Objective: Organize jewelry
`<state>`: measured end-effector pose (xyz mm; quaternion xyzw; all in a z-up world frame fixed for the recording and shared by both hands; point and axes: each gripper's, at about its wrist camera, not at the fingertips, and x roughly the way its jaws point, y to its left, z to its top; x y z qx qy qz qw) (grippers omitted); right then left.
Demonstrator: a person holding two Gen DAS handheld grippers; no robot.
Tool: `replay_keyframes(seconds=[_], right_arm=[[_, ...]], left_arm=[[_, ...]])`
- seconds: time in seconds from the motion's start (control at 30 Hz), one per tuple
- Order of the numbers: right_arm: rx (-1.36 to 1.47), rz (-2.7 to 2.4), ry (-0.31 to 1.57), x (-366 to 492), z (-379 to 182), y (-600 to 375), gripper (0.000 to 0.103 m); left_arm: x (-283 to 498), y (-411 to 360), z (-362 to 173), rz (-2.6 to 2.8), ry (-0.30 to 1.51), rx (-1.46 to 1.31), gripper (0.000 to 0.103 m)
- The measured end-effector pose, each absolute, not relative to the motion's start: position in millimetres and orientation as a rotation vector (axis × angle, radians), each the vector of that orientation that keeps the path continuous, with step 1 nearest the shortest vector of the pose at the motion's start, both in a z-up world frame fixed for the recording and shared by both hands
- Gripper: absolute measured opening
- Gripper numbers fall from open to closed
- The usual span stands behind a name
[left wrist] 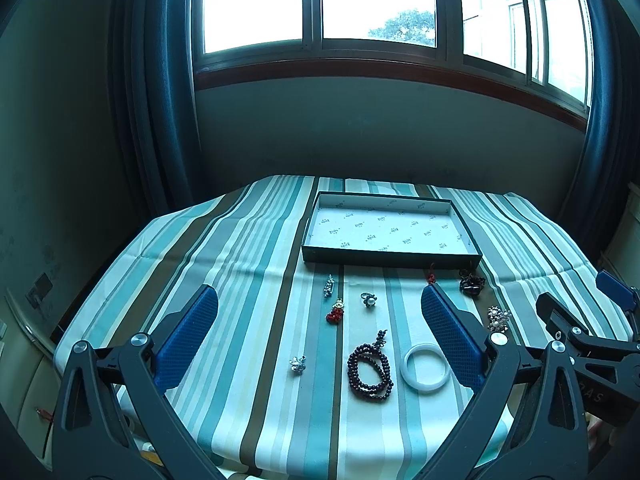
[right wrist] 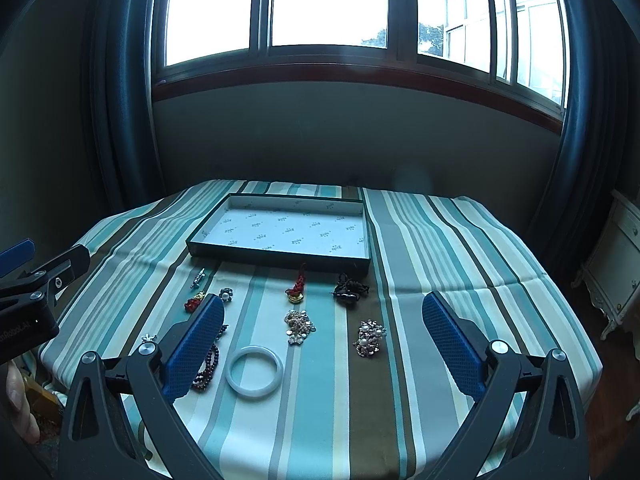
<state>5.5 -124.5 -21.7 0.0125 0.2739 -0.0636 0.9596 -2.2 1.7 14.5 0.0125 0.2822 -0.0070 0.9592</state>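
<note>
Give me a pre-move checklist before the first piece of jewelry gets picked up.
1. Left claw open and holding nothing: ok.
2. Right claw open and holding nothing: ok.
3. Tray holds no jewelry yet, so there is room: ok.
4. White bangle lies flat, apart from the dark bead strand: ok.
5. Pearl cluster lies between the right claw's fingers with nothing over it: ok.
6. Whether the black tangled piece is a single item: cannot tell.

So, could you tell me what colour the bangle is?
White bangle, clearest in the right wrist view.
</note>
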Motion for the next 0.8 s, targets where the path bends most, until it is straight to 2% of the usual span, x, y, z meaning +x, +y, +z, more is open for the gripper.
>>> replay_keyframes(seconds=[0.8], right_arm=[[0.023,-0.129,0.554,4.6,-23.0,-124.7,0.099]], left_arm=[[-2.7,0.3,9.1,-0.011,0.574,0.027,0.101]])
